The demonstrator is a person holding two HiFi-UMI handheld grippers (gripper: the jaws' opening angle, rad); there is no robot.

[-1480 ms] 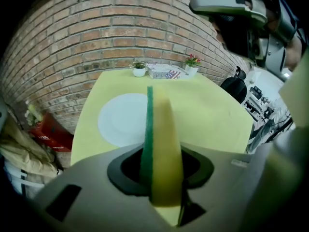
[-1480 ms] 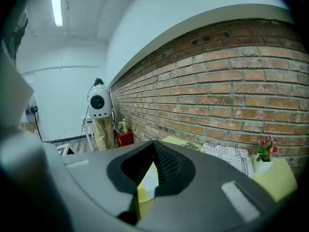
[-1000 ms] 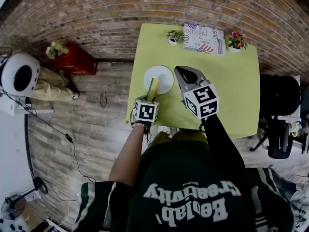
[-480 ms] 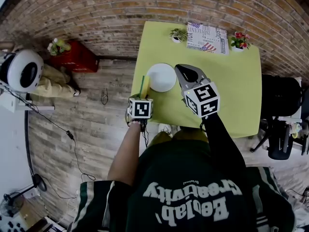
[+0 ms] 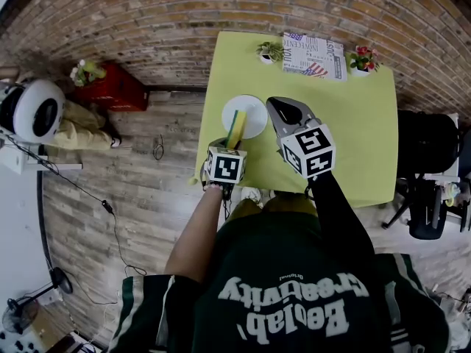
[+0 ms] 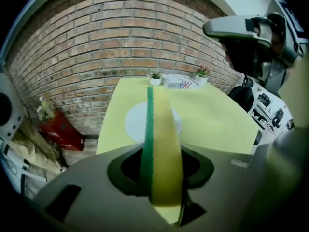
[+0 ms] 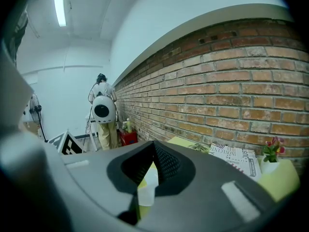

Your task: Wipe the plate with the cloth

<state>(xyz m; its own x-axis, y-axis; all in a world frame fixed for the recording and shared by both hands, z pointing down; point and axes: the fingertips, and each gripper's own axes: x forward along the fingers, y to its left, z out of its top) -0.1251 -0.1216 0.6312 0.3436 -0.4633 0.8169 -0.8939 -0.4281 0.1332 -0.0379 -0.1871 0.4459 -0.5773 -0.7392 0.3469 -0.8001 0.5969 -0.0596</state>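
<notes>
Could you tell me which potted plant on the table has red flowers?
The right potted plant, with red blooms; the left potted plant is all green.

Lab-like room: brick wall (image 5: 147,20), trailing floor cables (image 5: 103,209)

Brick wall (image 5: 147,13) runs behind a yellow-green table (image 5: 353,123); floor (image 5: 110,190) is grey wood plank. Red box (image 5: 118,90) stands at the wall's foot, black chair (image 5: 427,145) beside the table.
</notes>
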